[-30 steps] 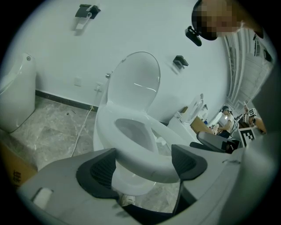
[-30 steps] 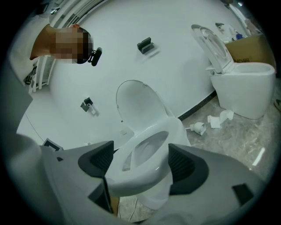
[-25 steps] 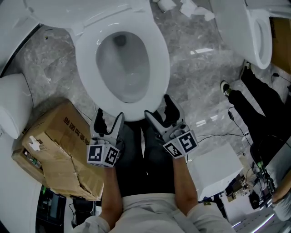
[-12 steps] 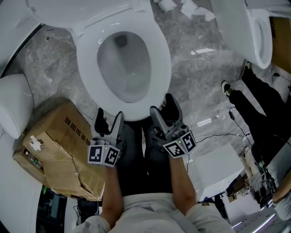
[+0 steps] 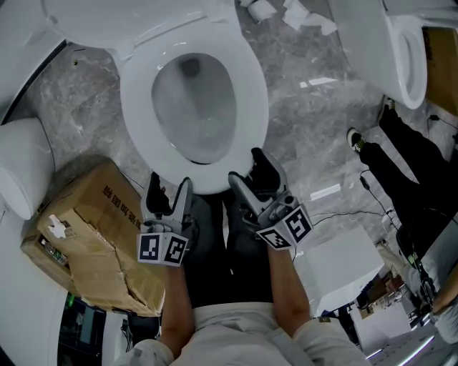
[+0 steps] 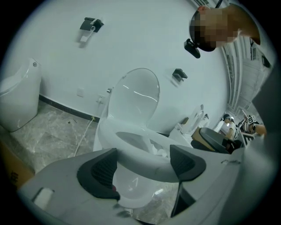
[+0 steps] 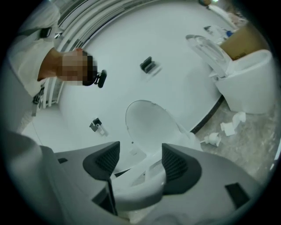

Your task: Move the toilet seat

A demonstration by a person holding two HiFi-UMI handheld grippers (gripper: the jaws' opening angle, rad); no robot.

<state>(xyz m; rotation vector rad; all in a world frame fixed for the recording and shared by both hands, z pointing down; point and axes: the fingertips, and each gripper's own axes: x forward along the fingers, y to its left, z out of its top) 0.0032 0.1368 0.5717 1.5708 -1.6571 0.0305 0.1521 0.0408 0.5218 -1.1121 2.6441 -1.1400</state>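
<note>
The white toilet seat (image 5: 250, 107) lies down on the bowl, and its lid (image 6: 136, 94) stands up against the wall. My right gripper (image 5: 248, 170) is at the seat's front right edge. In the right gripper view the seat's front rim (image 7: 136, 193) runs between the jaws of that gripper (image 7: 136, 162). They have just been closing and still show a gap at the left pad. My left gripper (image 5: 169, 187) hangs open just short of the front left edge. The left gripper view shows the seat (image 6: 145, 154) beyond the spread jaws of that gripper (image 6: 142, 165), untouched.
A torn cardboard box (image 5: 93, 229) lies on the marble floor at the left, beside a white fixture (image 5: 21, 164). A second toilet (image 5: 401, 50) stands at the upper right, with paper scraps (image 5: 293, 11) near it. A white box (image 5: 336, 261), cables and a dark-clothed person (image 5: 408, 164) crowd the right.
My right gripper has moved forward onto the seat's front edge, and its jaws have narrowed. The left gripper has barely moved. The seat lies as before.
</note>
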